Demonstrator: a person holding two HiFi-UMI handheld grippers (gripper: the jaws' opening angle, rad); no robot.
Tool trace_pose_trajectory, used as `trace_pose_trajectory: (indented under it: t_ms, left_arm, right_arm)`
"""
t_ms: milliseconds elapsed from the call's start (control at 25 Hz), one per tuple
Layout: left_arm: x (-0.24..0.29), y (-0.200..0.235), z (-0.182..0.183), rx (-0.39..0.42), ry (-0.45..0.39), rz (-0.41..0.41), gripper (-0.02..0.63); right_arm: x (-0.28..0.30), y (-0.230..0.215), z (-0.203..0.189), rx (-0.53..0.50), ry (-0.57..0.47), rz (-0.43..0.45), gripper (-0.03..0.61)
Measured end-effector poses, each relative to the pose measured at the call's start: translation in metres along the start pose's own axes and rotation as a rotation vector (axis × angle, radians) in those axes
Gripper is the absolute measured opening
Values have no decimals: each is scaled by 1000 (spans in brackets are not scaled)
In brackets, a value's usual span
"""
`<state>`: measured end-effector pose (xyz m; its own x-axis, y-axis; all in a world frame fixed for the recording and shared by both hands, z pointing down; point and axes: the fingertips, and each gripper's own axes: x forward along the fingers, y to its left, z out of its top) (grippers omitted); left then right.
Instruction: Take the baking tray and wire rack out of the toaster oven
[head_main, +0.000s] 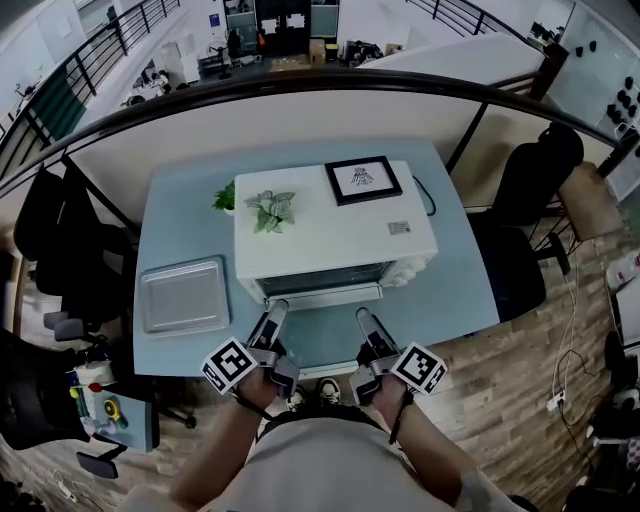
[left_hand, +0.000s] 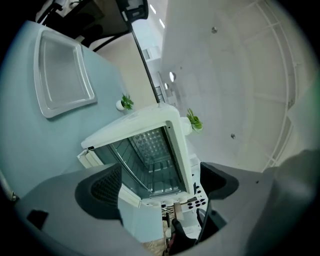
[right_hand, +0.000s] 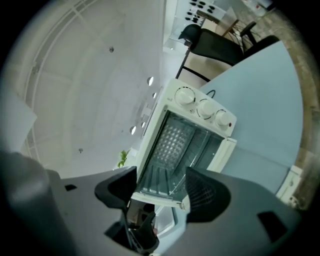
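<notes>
A white toaster oven stands on the light blue table with its door folded down toward me. Through the opening a thin wire rack crosses the oven cavity. A silver baking tray lies flat on the table left of the oven, also visible as the tray in the left gripper view. My left gripper and right gripper hover side by side just in front of the door's edge. Both are open, holding nothing, and point into the oven.
A black picture frame and a small potted plant sit on top of the oven; another plant is behind it. Black chairs stand right and left of the table. The table's front edge is under my hands.
</notes>
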<state>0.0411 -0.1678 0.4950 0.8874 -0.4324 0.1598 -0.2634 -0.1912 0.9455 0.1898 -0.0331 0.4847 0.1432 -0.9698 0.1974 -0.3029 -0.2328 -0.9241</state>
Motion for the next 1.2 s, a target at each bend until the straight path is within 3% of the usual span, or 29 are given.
trace_pose_trajectory:
  t_ms: [200, 440, 600, 800, 960, 1200]
  left_arm:
    - [24, 22, -7, -26, -3, 22, 500]
    - [53, 58, -7, -127, -71, 31, 500]
    - [76, 76, -7, -140, -67, 25, 500]
    - [97, 99, -3, -186, -112, 15, 500]
    - [114, 109, -2, -220, -130, -35, 500]
    - [130, 112, 6, -275, -165, -108, 460]
  right_arm:
    - [20, -27, 20, 122, -78, 17, 301]
    - [47, -60, 33, 152, -108, 0, 298]
    - [67, -85, 35, 182, -114, -32, 293]
    - [100, -110, 31, 237, -118, 23, 280]
    - [119, -127, 24, 246, -101, -5, 270]
    - [147, -133, 17, 283, -93, 56, 236]
